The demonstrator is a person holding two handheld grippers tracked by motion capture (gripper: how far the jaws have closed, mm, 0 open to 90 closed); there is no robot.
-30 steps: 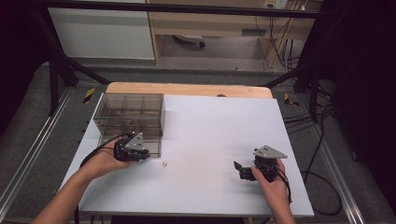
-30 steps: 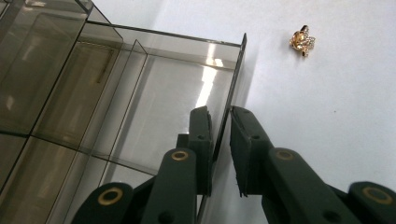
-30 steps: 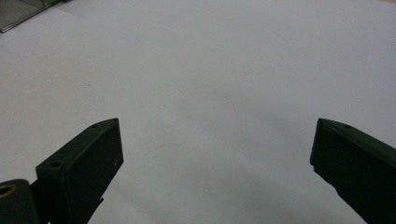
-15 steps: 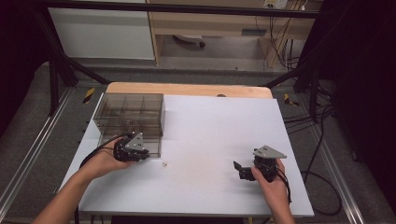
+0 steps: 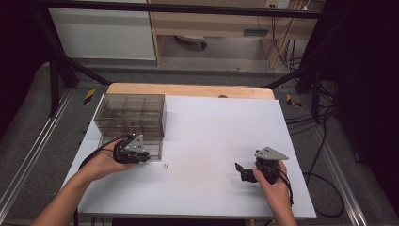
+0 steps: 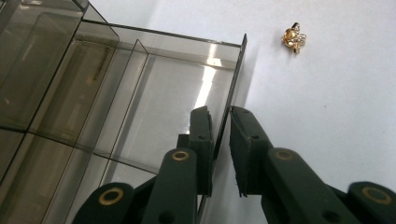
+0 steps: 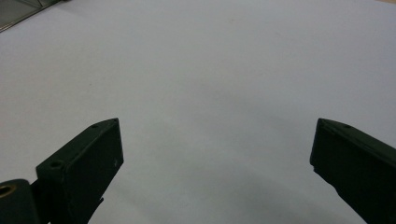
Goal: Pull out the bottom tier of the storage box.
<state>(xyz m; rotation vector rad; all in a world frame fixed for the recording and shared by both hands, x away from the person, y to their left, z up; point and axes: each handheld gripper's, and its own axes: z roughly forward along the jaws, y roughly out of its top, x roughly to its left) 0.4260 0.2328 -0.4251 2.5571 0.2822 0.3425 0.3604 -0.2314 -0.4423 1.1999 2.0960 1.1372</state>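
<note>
A smoky clear drawer box [image 5: 131,115] stands at the table's left. Its lower drawer [image 6: 177,93] is pulled out toward the person. My left gripper [image 6: 219,140] straddles the drawer's thin front wall, one jaw inside and one outside, closed down on it. In the high view that left gripper [image 5: 145,157] sits at the drawer's front right corner. A tiny gold trinket [image 6: 294,38] lies on the white table just right of the drawer, seen small in the high view as the trinket [image 5: 165,165]. My right gripper [image 5: 242,172] rests far to the right, open, with bare table between its jaws [image 7: 217,158].
The white table top [image 5: 211,127] ends in a wooden strip [image 5: 188,90] at the far edge. Cables trail off the right side by the dark frame [image 5: 324,141]. Metal rails run along the floor on the left [image 5: 33,155].
</note>
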